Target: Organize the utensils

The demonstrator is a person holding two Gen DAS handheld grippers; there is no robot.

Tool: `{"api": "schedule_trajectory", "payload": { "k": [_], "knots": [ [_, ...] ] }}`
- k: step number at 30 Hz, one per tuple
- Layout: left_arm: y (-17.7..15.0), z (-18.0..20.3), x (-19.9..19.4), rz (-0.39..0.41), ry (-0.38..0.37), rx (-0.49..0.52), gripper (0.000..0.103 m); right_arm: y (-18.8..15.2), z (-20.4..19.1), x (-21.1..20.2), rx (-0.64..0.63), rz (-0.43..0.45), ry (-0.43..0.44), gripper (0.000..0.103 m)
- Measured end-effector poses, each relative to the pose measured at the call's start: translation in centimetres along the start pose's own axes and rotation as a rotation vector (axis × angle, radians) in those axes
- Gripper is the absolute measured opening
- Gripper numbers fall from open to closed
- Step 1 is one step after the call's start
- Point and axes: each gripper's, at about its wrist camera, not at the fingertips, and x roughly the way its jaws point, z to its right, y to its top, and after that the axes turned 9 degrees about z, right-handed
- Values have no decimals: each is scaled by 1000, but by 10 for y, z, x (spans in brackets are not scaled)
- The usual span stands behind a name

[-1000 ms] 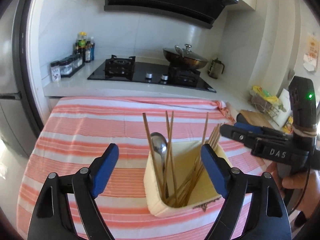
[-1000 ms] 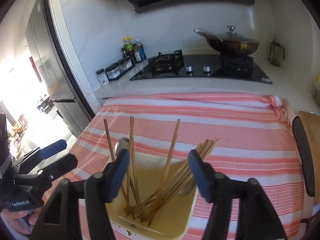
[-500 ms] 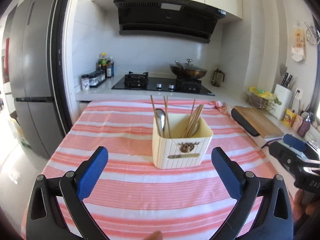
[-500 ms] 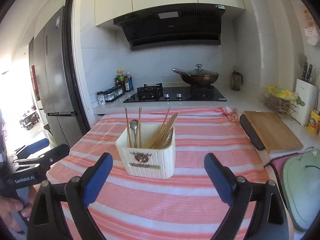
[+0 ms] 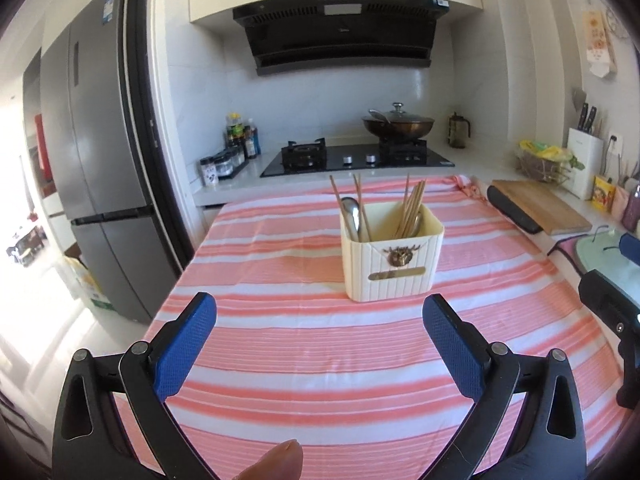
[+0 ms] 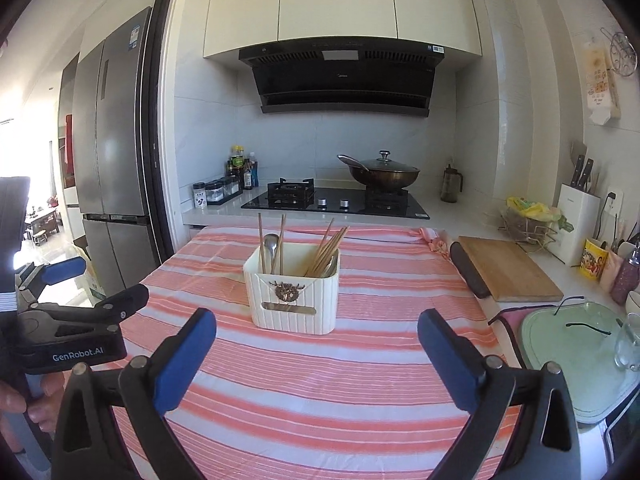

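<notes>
A: Where's the utensil holder (image 5: 391,262)?

B: Upright on the striped cloth (image 5: 304,344) over the tabletop, toward the stove end. It is cream and ribbed, with a metal emblem on its front.

A: And inside?

B: Wooden chopsticks (image 5: 412,208) lean out of the top, some on the left side and a bunch on the right, with a metal spoon (image 5: 352,216) among the left ones.

A: The grippers?

B: The left gripper (image 5: 319,326) has its jaws spread wide with nothing between them. The right gripper (image 6: 317,338) has just been opening its jaws; they stand wide and empty. Both are well apart from the holder.

A: Beyond that?

B: A cutting board (image 6: 508,268) to the right, and a lidded wok (image 6: 380,172) on the stove (image 6: 336,200).
</notes>
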Motion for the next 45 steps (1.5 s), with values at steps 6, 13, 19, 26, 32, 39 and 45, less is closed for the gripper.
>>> {"api": "schedule_trajectory", "payload": {
  "k": [6, 13, 19, 26, 32, 39, 45],
  "knots": [
    [3, -3, -12, 9, 3, -11, 103, 1, -9, -10, -33, 7, 0, 103],
    [5, -5, -22, 24, 7, -29, 103, 5, -15, -19, -48, 13, 1, 103],
    [7, -6, -26, 17, 6, -30, 103, 9, -19, -25, -60, 14, -10, 103],
    [11, -6, -32, 16, -13, -29, 103, 13, -20, -31, -51, 16, -5, 103],
    [14, -7, -41, 29, -20, -22, 103, 17, -22, -35, -50, 24, -14, 103],
    [15, -5, -43, 26, -17, -15, 103, 21, -21, -40, -47, 29, -14, 103],
    [16, -10, -41, 13, -29, -30, 103, 23, -22, -40, -48, 28, -10, 103]
  ]
}}
